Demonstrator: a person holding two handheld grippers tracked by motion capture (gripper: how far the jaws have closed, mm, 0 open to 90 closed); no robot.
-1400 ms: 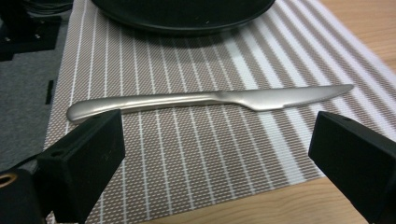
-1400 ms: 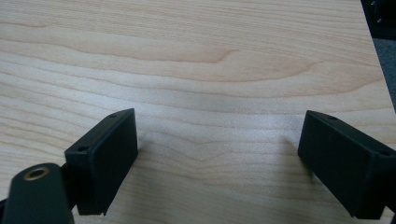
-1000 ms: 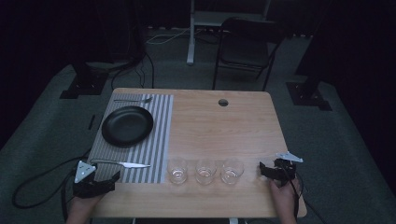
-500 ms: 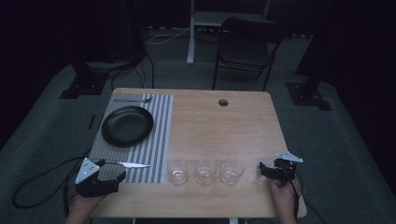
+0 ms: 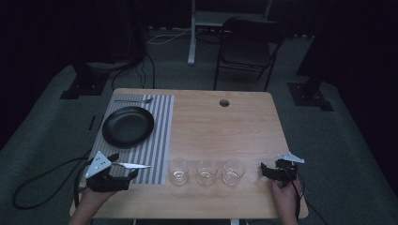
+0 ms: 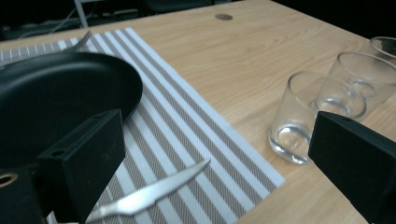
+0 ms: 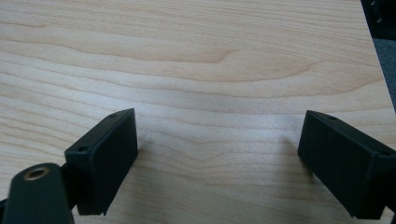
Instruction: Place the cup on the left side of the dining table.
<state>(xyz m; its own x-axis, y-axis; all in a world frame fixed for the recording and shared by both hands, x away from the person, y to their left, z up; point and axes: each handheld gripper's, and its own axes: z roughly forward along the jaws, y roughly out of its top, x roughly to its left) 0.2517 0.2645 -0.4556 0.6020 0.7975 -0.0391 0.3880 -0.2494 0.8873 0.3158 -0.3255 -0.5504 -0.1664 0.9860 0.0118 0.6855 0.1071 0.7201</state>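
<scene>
Little had moved since a second earlier | left gripper (image 5: 123, 172) jaws wide, hovering by knife (image 6: 149, 194) on striped placemat (image 6: 187, 140) | right gripper (image 5: 267, 170) wide over bare table (image 7: 210, 70) | knife light, stiff, slippery; grip the handle end

Both grippers matte black. Left gripper (image 5: 123, 174): blocky rectangular jaws, small screw holes on the upper faces, brass-ringed hole at the base, grey three-cornered plate on top, black cable looping off onto the floor. Right gripper (image 5: 265, 171): same boxy jaws with screw holes, brass insert, grey plate, thin black cable. No sleeves in sight.
</scene>
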